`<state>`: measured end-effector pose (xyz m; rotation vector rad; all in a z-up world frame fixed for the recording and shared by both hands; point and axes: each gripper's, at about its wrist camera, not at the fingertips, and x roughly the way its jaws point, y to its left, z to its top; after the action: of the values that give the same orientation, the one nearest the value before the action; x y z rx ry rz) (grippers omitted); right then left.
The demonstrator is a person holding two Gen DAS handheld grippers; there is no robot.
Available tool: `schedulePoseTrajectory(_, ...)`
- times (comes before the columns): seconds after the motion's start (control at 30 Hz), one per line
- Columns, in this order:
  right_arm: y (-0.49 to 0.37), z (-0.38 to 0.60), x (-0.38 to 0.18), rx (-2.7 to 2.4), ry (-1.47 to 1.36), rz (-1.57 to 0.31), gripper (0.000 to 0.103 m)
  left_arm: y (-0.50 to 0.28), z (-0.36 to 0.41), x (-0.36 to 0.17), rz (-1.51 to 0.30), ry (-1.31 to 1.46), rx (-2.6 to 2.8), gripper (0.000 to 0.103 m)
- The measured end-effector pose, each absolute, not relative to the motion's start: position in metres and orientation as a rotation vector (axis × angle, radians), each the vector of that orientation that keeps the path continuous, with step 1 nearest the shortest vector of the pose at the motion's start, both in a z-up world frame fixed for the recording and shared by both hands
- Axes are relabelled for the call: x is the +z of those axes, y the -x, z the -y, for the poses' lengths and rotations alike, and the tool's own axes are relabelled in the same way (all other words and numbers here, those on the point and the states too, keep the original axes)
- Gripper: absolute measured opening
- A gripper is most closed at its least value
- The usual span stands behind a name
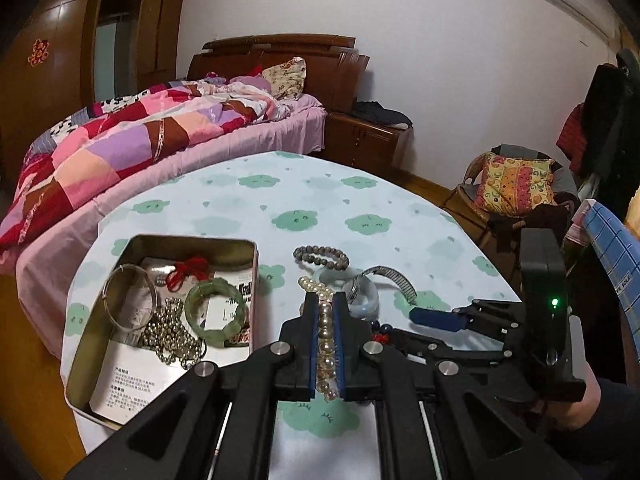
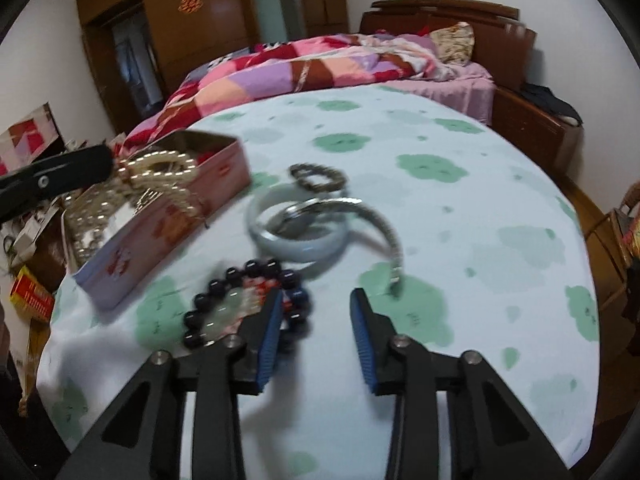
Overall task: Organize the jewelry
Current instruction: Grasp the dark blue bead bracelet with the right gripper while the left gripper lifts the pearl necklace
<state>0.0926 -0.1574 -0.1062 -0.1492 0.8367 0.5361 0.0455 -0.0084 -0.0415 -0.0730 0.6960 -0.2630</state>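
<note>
Left claw [image 1: 327, 308]: pressed together on a pearl strand [image 1: 326, 340], which hangs between its blue pads just right of the tin.
Right claw [image 2: 314, 300]: spread wide, holding nothing; its left finger overlaps a dark bead bracelet [image 2: 240, 304] on the bench [image 2: 460, 208].
Metal tin [image 1: 84, 360]: open; holds a silver bangle [image 1: 128, 300], green jade bracelet [image 1: 216, 312], metal bead chain [image 1: 172, 336], red cord [image 1: 186, 274] and printed cards.
On bench: brown bead bracelet [image 1: 322, 258], pale jade bangle [image 2: 296, 236], metal-band watch [image 2: 360, 216].
Behind: bed with patchwork quilt [image 1: 120, 148].
</note>
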Motion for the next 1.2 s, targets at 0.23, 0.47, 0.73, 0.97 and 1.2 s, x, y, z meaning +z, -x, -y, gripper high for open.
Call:
schedulePoseTrajectory(0.23, -0.092, 0.144, -0.118, 0.518, 0.222, -0.874, 0.033, -0.042, 0.005, -0.042, -0.695, 0.087, -0.274, 0.005)
schedulePoseTrajectory(0.47, -0.08, 0.142, -0.118, 0.526, 0.271, -0.875, 0.018, -0.038, 0.004, -0.04, -0.685, 0.093, -0.283, 0.005)
schedulePoseTrajectory(0.73, -0.072, 0.157, -0.097, 0.517, 0.197, -0.836, 0.016, -0.034, -0.004, -0.037, -0.671, 0.12, -0.275, 0.005)
schedulePoseTrajectory(0.97, -0.061, 0.159, -0.064, 0.528, 0.166, -0.746, 0.016, -0.03, -0.01, -0.029, -0.643, 0.133, -0.271, 0.005)
schedulePoseTrajectory(1.2, -0.056, 0.153, -0.048, 0.552, 0.155, -0.692, 0.016, -0.026, -0.019, -0.021, -0.62, 0.143, -0.26, 0.005)
